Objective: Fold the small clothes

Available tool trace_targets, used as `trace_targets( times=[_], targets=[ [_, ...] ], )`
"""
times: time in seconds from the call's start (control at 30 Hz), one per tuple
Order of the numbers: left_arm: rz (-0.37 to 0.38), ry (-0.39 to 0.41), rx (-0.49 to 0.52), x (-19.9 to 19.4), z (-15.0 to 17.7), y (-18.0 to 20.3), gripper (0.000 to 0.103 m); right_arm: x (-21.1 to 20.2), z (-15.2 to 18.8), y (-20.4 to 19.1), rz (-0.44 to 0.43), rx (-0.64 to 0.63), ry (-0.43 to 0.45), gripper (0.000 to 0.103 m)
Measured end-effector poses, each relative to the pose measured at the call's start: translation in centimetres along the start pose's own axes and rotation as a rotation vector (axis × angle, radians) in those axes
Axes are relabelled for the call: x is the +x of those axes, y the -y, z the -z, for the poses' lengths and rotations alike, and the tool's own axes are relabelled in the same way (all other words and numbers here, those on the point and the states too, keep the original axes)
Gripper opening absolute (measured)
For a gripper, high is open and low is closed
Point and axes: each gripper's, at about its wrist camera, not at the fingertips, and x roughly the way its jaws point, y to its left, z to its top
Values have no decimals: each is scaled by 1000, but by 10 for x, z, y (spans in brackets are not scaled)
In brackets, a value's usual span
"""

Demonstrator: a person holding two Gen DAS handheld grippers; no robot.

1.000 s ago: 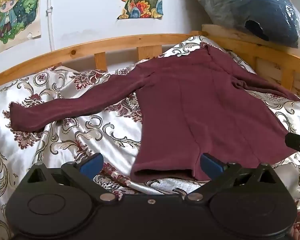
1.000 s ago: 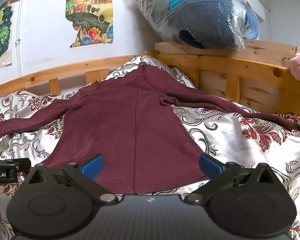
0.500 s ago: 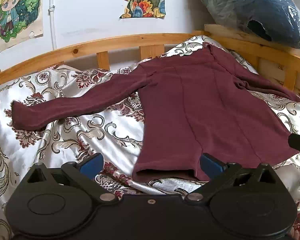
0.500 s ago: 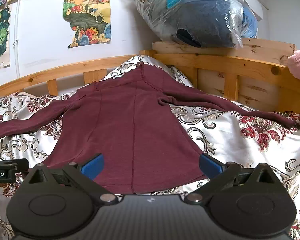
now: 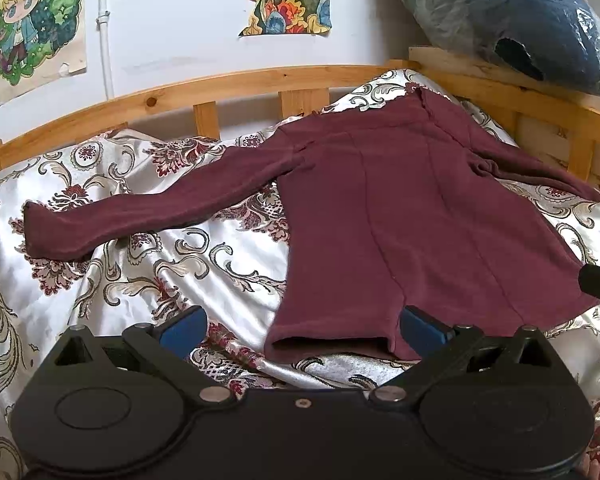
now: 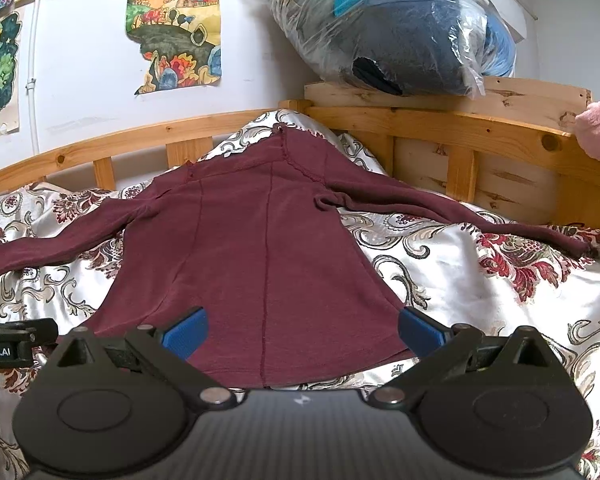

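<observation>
The top (image 5: 412, 216) lies spread flat on the quilt (image 5: 140, 272), neck toward the headboard (image 5: 236, 84) and hem nearest the cameras; both sleeves are stretched out sideways, the left sleeve (image 5: 148, 212) reaching far across the quilt and the right sleeve (image 6: 452, 212) running toward the side rail (image 6: 460, 128); nothing is folded yet, so I judge the task to be at its very start, the garment laid out and the first fold not begun; the next move most likely calls for a sleeve or a side edge to be pinched and carried over the body, which means each tool must drop to the cloth and close on one layer without dragging the slippery quilt along; the left gripper (image 5: 300, 322) hangs low just before the hem's left corner, fingers spread wide and holding nothing, its right pad (image 5: 420, 324) over the hem edge, though whether it touches the cloth is hard to tell from this angle; the right gripper (image 6: 300, 326) sits squarely before the middle of the hem, likewise spread wide and empty, both pads over the lower body of the top; the two tools are side by side, each just visible at the edge of the other's view, both pointed up the bed toward the neck.
</observation>
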Motion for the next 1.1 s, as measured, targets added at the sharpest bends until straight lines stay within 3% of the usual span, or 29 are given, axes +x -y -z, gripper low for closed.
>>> trace_targets(
  times=[1.1],
  targets=[
    [1,2,-5,1,1,1,102,-1,-2,0,3,3,-6,103]
  ],
)
